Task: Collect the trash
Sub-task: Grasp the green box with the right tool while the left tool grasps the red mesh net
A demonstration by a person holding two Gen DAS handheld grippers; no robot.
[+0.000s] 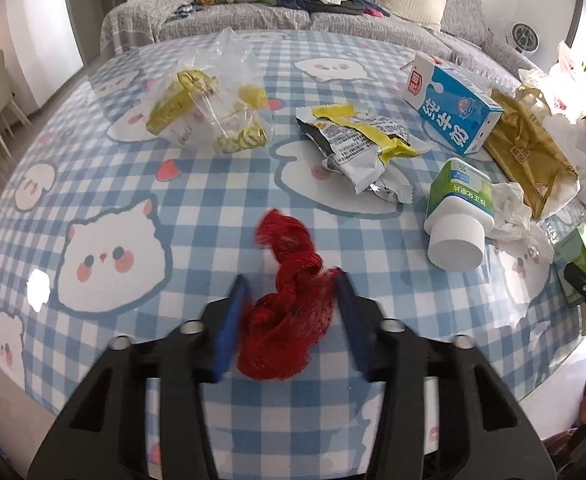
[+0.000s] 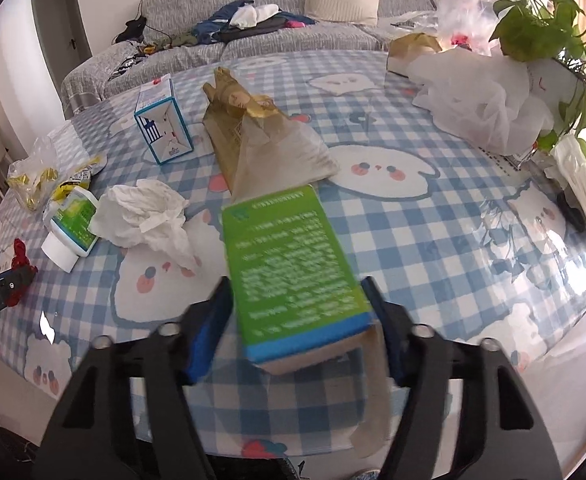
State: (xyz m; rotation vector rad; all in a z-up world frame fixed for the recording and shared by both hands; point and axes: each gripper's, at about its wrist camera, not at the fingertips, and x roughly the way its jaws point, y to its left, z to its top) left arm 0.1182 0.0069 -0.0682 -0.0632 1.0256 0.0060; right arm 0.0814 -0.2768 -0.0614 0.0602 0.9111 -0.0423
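Trash (image 1: 357,148) litters checked tablecloth (image 1: 197,208).

1. The round table's blue-checked covering (image 1: 141,184) looks like glossy, smooth plastic with bright glare spots.
2. The red mesh netting (image 1: 289,304) beside it looks coarse and matt.
3. The green rectangular box (image 2: 289,264) is smooth printed cardboard.
4. The crumpled white tissue (image 2: 149,216) looks soft, matt paper.
5. The clear bag (image 1: 229,92) is thin, shiny plastic film.
6. The grey sofa (image 1: 373,20) behind the table is woven cloth.
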